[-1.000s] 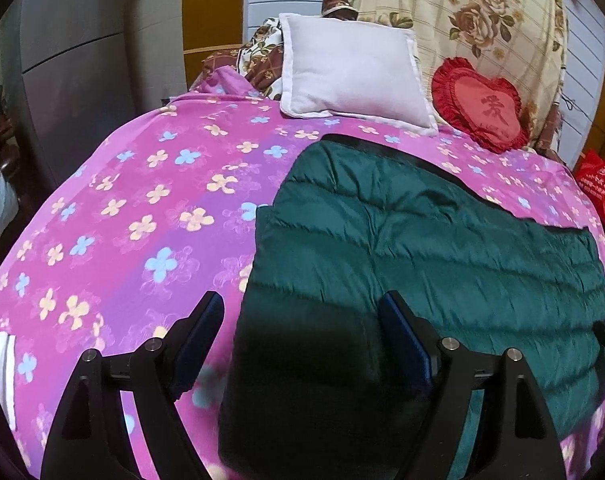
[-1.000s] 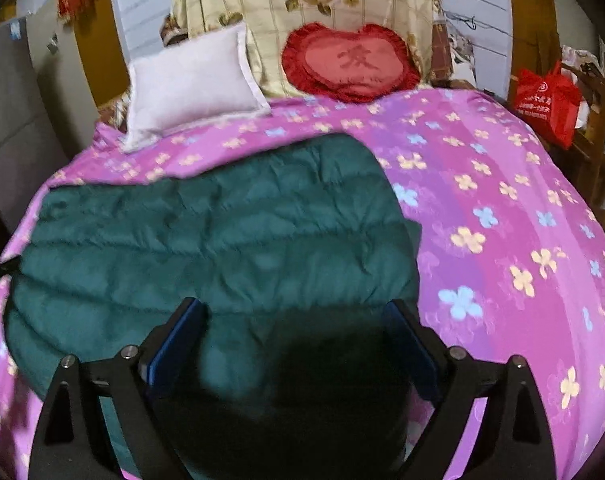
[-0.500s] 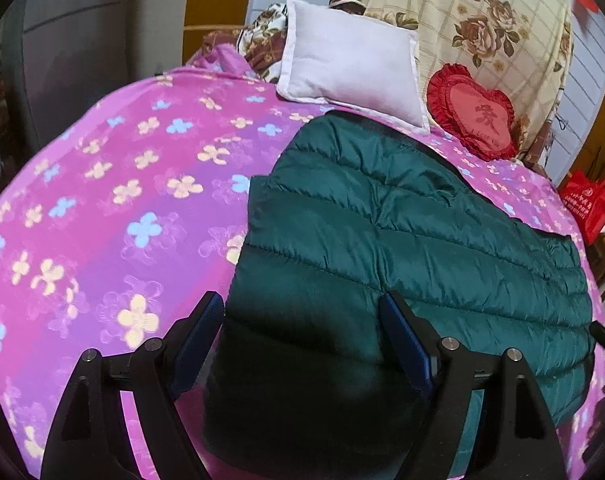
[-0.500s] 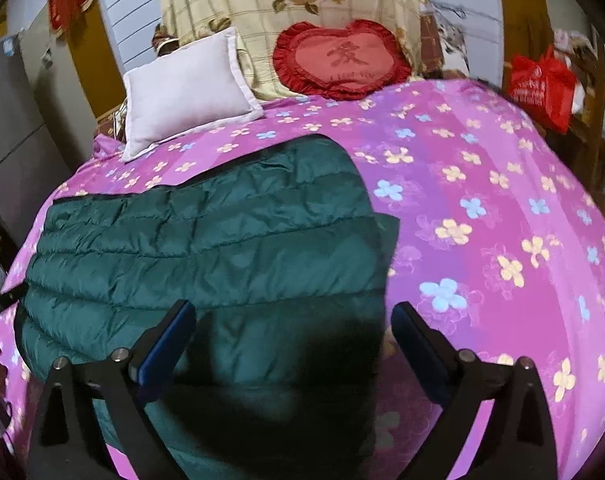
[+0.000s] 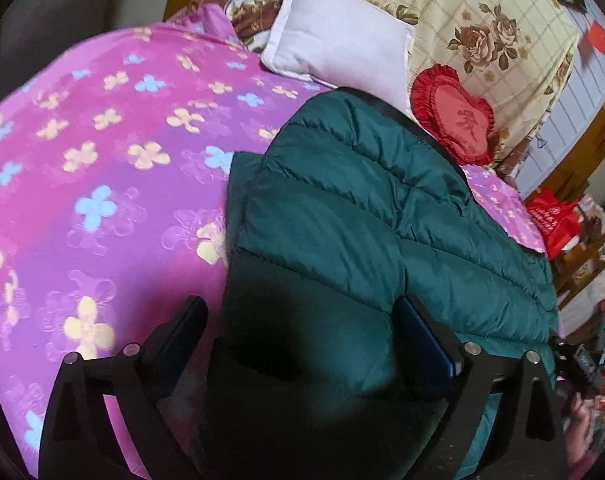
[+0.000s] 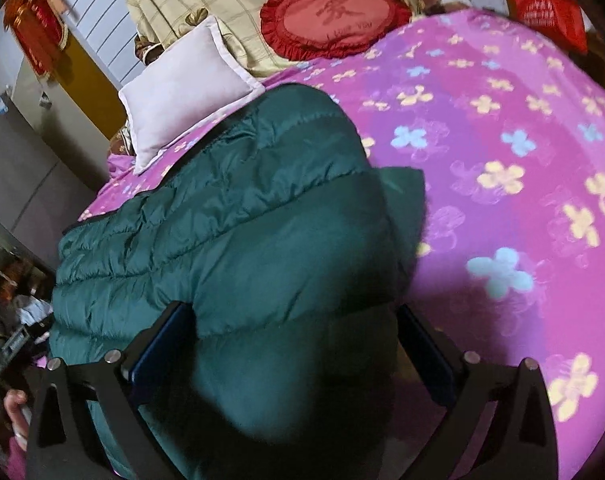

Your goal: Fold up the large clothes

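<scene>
A dark green quilted down jacket [image 5: 362, 216] lies spread flat on a pink flowered bedspread [image 5: 102, 160]. My left gripper [image 5: 302, 332] hangs open just above the jacket's near left corner, its blue pads standing wide to either side of the edge. In the right wrist view the same jacket [image 6: 230, 220] fills the left half. My right gripper [image 6: 292, 332] is open wide over the jacket's near right corner, one pad over the jacket, the other over the bedspread [image 6: 502, 160]. Nothing is gripped by either.
A white pillow [image 5: 342, 40] and a red heart cushion [image 5: 458, 116] rest at the head of the bed against a rose-patterned cloth [image 5: 482, 20]. A red bag [image 5: 550, 220] hangs off the bed's right side. A person's hand [image 6: 16, 412] shows at the lower left.
Both grippers have sunk toward the jacket's near edge and rolled, so the bed looks tilted. The right gripper's jaws stand a little wider than a second ago. The jacket has not moved.
</scene>
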